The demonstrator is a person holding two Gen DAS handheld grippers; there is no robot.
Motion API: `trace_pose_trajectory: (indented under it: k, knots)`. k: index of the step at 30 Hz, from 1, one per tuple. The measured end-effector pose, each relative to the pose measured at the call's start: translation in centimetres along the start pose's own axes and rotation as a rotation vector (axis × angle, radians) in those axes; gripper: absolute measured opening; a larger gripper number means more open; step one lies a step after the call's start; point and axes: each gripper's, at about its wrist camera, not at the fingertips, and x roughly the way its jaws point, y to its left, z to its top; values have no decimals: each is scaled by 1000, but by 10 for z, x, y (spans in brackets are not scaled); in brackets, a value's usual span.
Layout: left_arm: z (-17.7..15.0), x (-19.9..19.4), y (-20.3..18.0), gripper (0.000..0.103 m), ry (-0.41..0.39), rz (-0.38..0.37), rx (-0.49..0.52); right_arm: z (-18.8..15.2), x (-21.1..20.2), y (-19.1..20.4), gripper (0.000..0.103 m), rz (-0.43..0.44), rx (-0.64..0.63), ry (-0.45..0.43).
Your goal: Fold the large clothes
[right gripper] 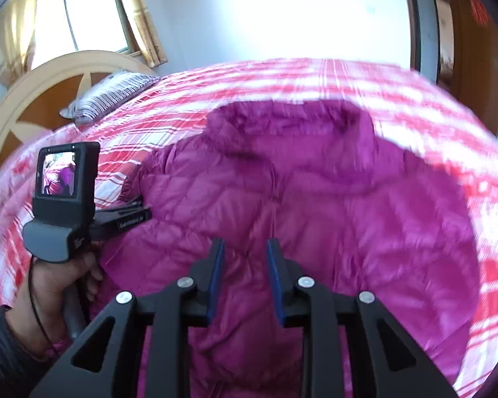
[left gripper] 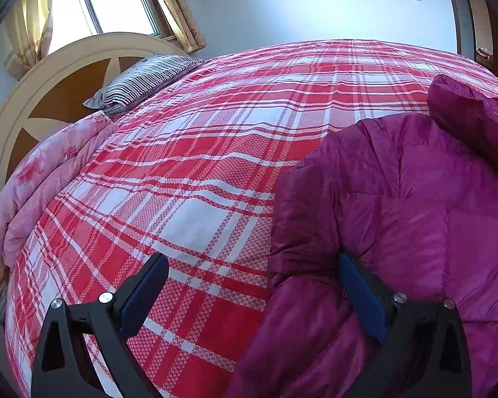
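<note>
A magenta quilted down jacket (right gripper: 315,199) lies spread on the red and white plaid bed cover (left gripper: 189,172), collar toward the far side. In the left wrist view the jacket (left gripper: 398,215) fills the right side, with a sleeve (left gripper: 474,122) folded over it. My left gripper (left gripper: 251,260) is wide open at the jacket's left edge: one finger over the plaid, the other against the fabric. The right wrist view shows the left gripper (right gripper: 129,215) held by a hand (right gripper: 59,282). My right gripper (right gripper: 245,243) hovers over the jacket's middle, jaws a narrow gap apart with nothing pinched.
A striped pillow (left gripper: 142,79) and a folded pink floral quilt (left gripper: 49,172) lie by the round headboard (left gripper: 46,66) at the left. Behind it is a window (left gripper: 106,3) with curtains. A dark wooden door (right gripper: 464,39) stands at the far right.
</note>
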Motion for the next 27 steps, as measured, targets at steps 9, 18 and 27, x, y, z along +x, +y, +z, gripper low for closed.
trace_pose_trajectory:
  k: [9, 18, 27]
  knots:
    - [0, -1, -1, 101, -2, 1, 3, -25, 33, -8, 19, -42, -76, 46]
    - [15, -59, 13, 101, -91, -92, -45, -29, 35, -9, 19, -45, -73, 35]
    - [-4, -66, -51, 101, -48, -350, 170, -30, 32, -11, 19, -36, -59, 22]
